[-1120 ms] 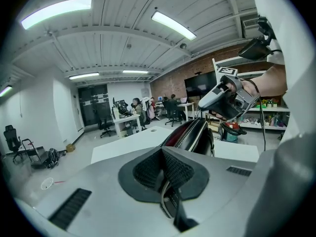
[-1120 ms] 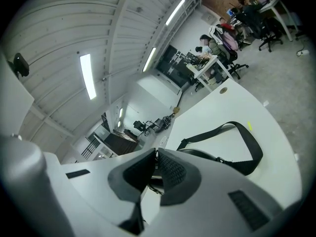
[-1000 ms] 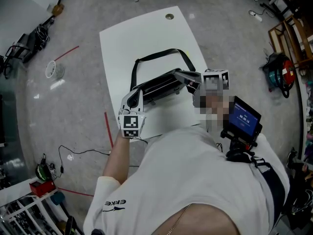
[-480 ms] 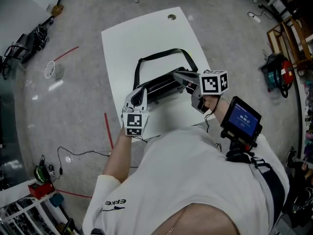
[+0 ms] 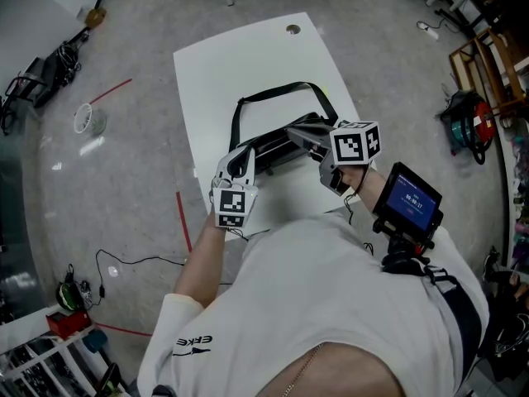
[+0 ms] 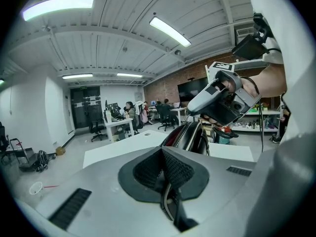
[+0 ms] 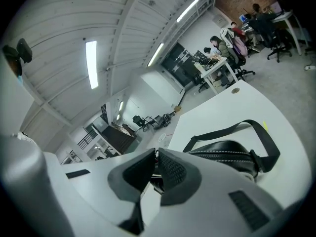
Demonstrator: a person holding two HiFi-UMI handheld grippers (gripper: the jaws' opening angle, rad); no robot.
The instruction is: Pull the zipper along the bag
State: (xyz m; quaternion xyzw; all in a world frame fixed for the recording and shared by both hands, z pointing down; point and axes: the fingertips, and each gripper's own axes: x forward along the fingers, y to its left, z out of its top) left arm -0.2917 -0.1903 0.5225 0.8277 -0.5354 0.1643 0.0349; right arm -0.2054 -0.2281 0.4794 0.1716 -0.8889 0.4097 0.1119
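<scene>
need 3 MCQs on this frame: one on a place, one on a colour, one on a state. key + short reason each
1. Where does the bag lie?
A. On the floor
B. On the white table
C. On a chair

2. What colour is the bag's outside?
A. Blue
B. Green
C. Black

3. How do the left gripper's jaws stand?
A. Closed on the bag's near end
B. Wide apart, with nothing between them
C. Out of every view

Key:
1 B: the head view shows the bag resting on the white table.
2 C: its body and strap show black in the head view and the right gripper view.
3 A: in the left gripper view the left gripper has its pads together, with a thin edge of the bag pinched between them.
</scene>
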